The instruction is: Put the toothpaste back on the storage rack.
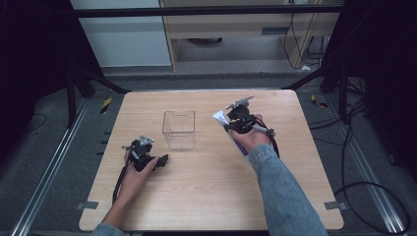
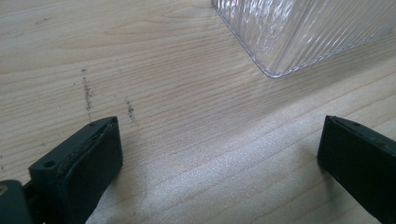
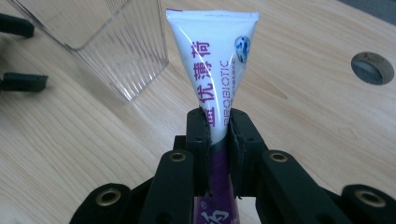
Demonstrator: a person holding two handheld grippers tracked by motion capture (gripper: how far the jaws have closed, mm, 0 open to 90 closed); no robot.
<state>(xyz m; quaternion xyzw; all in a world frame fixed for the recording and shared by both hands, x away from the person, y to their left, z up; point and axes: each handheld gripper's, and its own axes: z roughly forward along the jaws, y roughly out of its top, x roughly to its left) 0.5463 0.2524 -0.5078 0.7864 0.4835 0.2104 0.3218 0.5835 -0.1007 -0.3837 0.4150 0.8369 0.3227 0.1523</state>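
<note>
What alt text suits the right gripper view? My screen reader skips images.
The right gripper pinches a white and purple tube upright between its jaws. A clear plastic box stands behind on the wooden table.

One clear plastic container (image 1: 179, 129), one toothpaste tube (image 3: 215, 74), two claws, left (image 1: 162, 159) and right (image 3: 219, 126), one tabletop (image 1: 206, 191).
</note>
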